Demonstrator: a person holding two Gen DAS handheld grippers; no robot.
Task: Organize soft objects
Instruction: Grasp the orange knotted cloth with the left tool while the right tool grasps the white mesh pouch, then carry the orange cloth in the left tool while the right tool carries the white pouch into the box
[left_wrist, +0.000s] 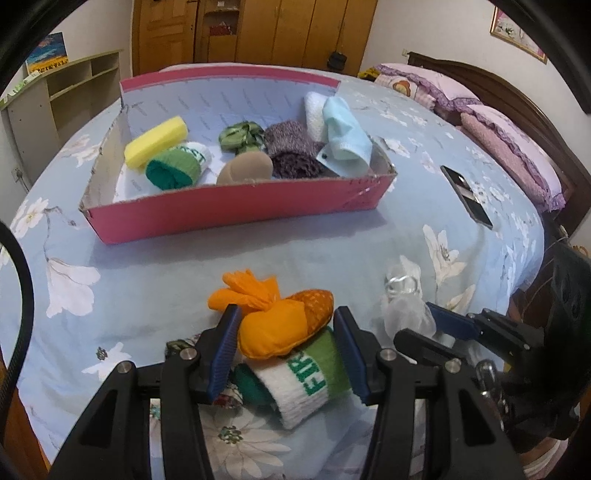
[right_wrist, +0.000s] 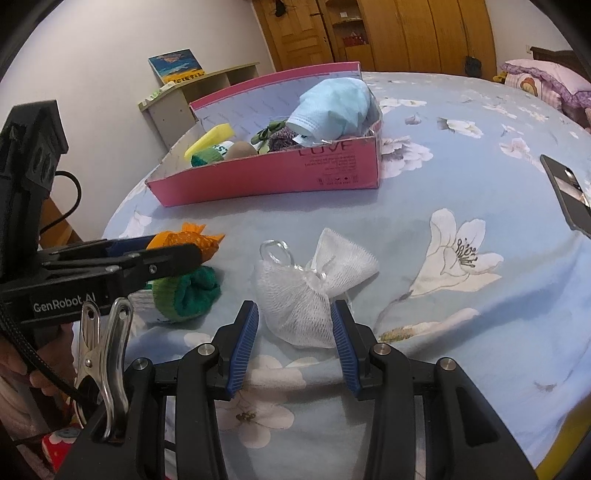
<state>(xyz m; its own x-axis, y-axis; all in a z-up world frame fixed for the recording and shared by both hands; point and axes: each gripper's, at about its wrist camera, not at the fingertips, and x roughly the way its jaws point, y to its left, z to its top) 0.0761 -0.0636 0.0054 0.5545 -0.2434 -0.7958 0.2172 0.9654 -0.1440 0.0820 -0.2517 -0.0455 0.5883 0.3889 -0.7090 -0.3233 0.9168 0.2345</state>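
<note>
A small orange cloth pouch (left_wrist: 273, 328) lies on a rolled green and white sock (left_wrist: 306, 384) on the flowered bedspread. My left gripper (left_wrist: 286, 314) is shut on the pouch, a blue pad touching each side. In the right wrist view the pouch (right_wrist: 192, 236) shows between the left gripper's (right_wrist: 173, 245) fingers, above the sock (right_wrist: 192, 291). A white mesh pouch (right_wrist: 299, 295) with a clear ring rests on the bed, and my right gripper (right_wrist: 294, 308) is shut on its lower part. The left wrist view shows this mesh pouch (left_wrist: 402, 306) beside the right gripper (left_wrist: 413, 321).
A pink cardboard box (left_wrist: 236, 210) further back on the bed holds a yellow sponge (left_wrist: 155, 142), another green sock roll, purple knitwear, a light blue cloth (left_wrist: 347, 136) and other soft items. A phone (left_wrist: 467, 194) lies to the right. Pillows (left_wrist: 509, 147) sit at the headboard.
</note>
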